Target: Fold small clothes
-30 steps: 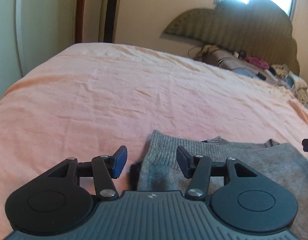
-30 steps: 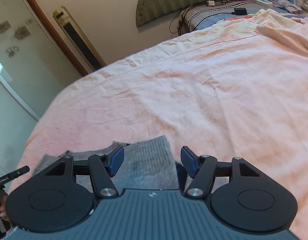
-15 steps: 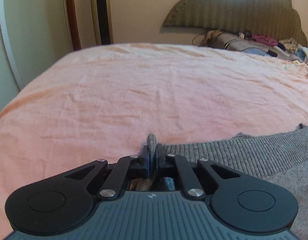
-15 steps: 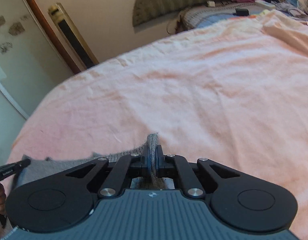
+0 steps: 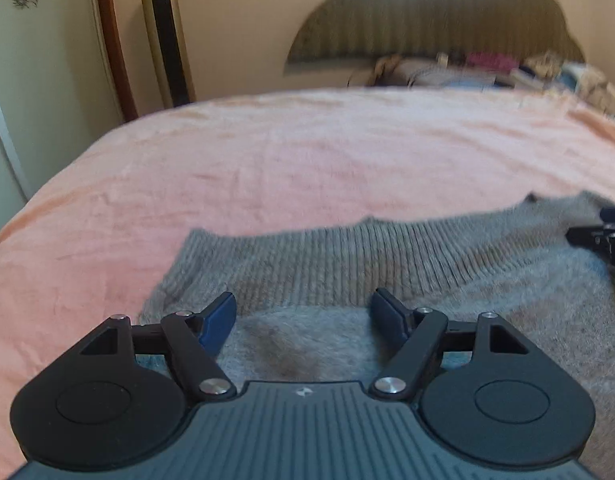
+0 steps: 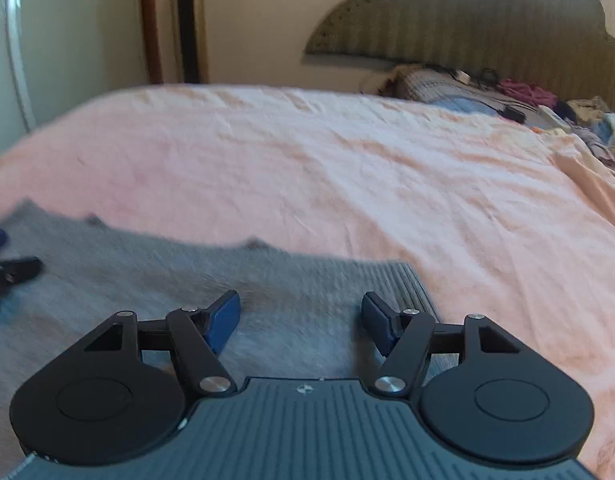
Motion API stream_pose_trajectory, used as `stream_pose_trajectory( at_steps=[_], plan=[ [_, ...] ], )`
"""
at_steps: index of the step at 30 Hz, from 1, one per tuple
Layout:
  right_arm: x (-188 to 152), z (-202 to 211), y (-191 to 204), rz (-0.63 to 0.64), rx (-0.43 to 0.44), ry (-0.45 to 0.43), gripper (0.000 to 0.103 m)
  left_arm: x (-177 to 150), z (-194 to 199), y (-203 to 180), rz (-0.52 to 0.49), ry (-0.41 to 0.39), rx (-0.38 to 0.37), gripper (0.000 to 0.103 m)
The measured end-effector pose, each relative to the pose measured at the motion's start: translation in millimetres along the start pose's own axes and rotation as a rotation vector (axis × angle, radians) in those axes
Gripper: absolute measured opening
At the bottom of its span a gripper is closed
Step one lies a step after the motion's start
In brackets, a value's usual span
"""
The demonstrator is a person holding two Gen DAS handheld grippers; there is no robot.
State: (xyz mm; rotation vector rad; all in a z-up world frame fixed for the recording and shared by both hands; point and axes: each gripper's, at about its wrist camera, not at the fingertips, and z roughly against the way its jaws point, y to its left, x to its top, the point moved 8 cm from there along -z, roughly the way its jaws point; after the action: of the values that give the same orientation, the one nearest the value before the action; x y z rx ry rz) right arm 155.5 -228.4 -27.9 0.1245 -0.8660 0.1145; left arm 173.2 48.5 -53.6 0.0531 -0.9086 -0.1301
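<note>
Your left tongs (image 5: 303, 320) stand wide apart over a grey knit sweater (image 5: 387, 280), gripping nothing. The sweater lies flat on the pink bedsheet (image 5: 287, 160), its ribbed band (image 5: 347, 252) running across just ahead of the blue-padded fingertips (image 5: 217, 322). At the right edge, the black tip of your right tongs (image 5: 599, 236) sits over the same sweater. Clutter near the headboard (image 5: 427, 24) is blurred.

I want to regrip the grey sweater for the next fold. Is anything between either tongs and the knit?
Nothing visible. The left tongs and right tongs both hang open directly over the grey sweater, which lies flat on the pink bedspread with nothing on top.
</note>
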Motion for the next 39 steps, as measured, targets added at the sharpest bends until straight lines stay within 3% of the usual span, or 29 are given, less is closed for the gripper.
stream_pose_trajectory(
  at_steps=[1,4,8,10,12,14,16,18,22,25,26,28,31,32,34,39],
  plan=[
    [2,3,-13,-0.066,0.009,-0.007,0.085,-1,-1,10,0.031,0.004,-0.023,0.079],
    [1,1,-23,-0.072,-0.020,-0.004,0.086,-2,-4,20,0.054,0.015,-0.017,0.085],
    [2,9,-13,-0.031,-0.083,0.017,0.086,0,18,11,0.007,-0.008,0.089,0.084],
    [2,41,-5,-0.061,-0.073,-0.022,0.086,-4,50,1,0.009,-0.037,0.045,0.084],
    [-5,68,14,-0.062,0.030,-0.060,0.096,-13,76,-14,0.019,-0.048,-0.027,0.084],
    [-23,72,35,-0.002,0.063,-0.015,0.099,-29,85,-27,-0.009,-0.023,-0.060,0.084],
    [-48,60,39,0.068,0.010,0.053,0.100,-48,77,-28,-0.023,-0.001,-0.048,0.086],
    [-56,65,25,0.017,0.081,-0.016,0.103,-54,76,-16,0.023,-0.037,-0.083,0.086],
    [-58,72,18,0.052,0.059,-0.013,0.103,-55,74,-8,0.026,-0.029,-0.069,0.088],
    [-48,86,29,0.026,-0.004,0.015,0.099,-55,74,-9,0.033,-0.031,-0.058,0.089],
    [-43,95,37,0.019,0.016,-0.010,0.096,-55,74,-9,0.039,-0.032,-0.057,0.089],
    [-37,107,58,0.048,0.090,-0.052,0.101,-56,74,-8,0.042,-0.032,-0.054,0.089],
    [-46,94,76,0.107,0.101,0.007,0.103,-56,74,-8,0.042,-0.032,-0.056,0.089],
    [-54,83,74,0.115,0.079,0.045,0.103,-56,74,-8,0.042,-0.033,-0.056,0.089],
    [-67,80,65,0.152,0.102,-0.008,0.103,-56,75,-8,0.041,-0.033,-0.056,0.089],
    [-75,93,34,0.117,0.073,0.005,0.103,-56,76,-8,0.044,-0.035,-0.055,0.089]
  ],
)
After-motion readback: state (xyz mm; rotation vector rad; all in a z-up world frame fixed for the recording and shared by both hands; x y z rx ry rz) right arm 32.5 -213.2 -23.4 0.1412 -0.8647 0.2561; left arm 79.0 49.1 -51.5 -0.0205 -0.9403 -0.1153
